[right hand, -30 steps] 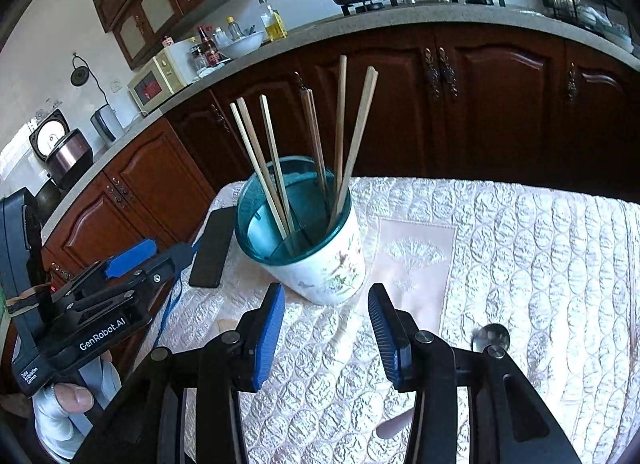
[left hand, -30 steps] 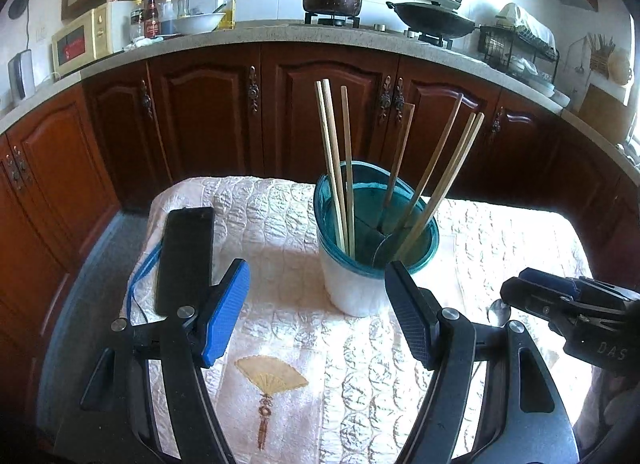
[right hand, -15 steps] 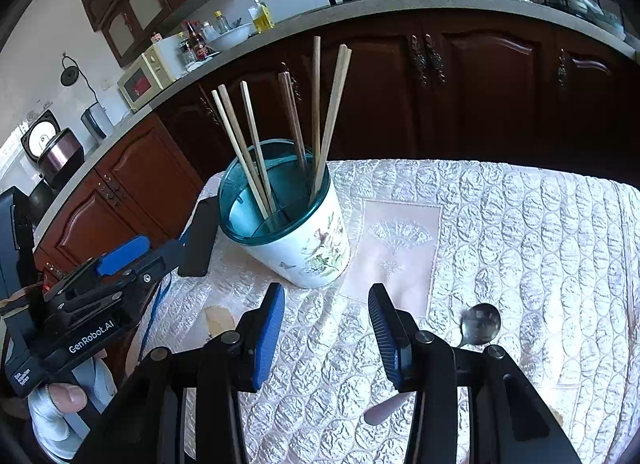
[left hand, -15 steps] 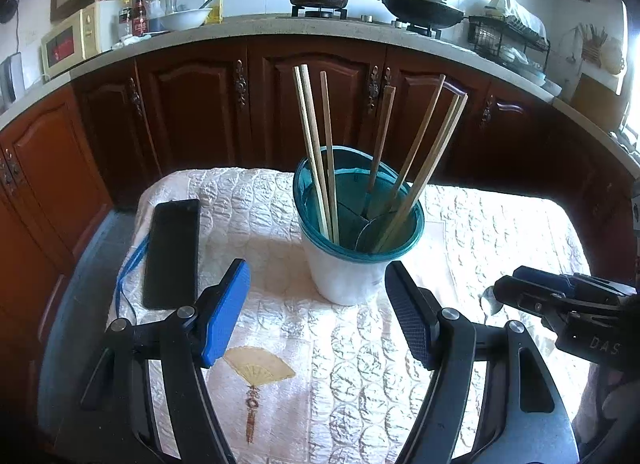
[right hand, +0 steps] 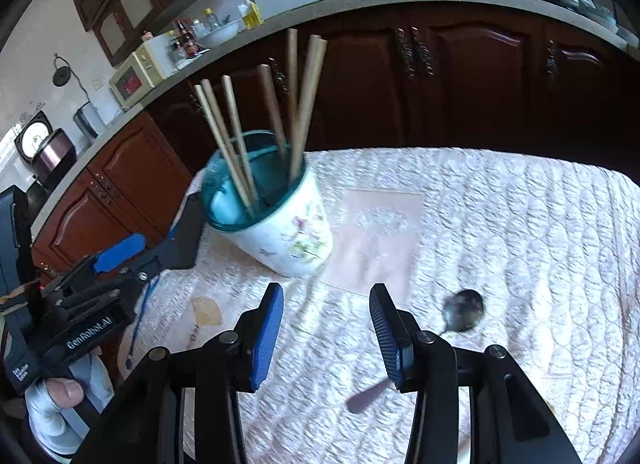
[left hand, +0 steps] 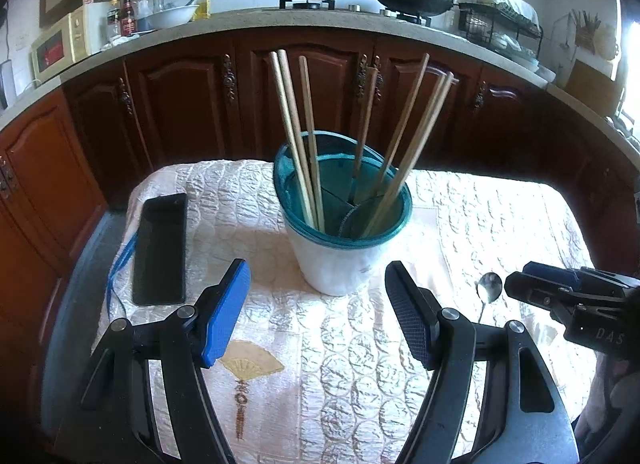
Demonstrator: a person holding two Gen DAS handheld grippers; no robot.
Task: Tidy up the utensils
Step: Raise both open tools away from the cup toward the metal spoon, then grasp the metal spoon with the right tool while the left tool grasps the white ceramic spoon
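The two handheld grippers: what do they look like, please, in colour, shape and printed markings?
Both are black frames with two fingers carrying ribbed blue pads. The left gripper shows white "GenRobot.AI" lettering on its body; the right gripper shows "DAS". A light sleeve or glove covers the hand holding the left one.

Seven chopsticks [left hand: 308, 136] in one holder [left hand: 340, 260], one spoon [right hand: 460, 310], one phone [left hand: 160, 248], two grippers [left hand: 316, 308]

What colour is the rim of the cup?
Teal, on a white flowered cup; the right wrist view shows it best.

right gripper [right hand: 326, 328] | nearer spoon [right hand: 460, 314] | holder [right hand: 280, 220] farther off
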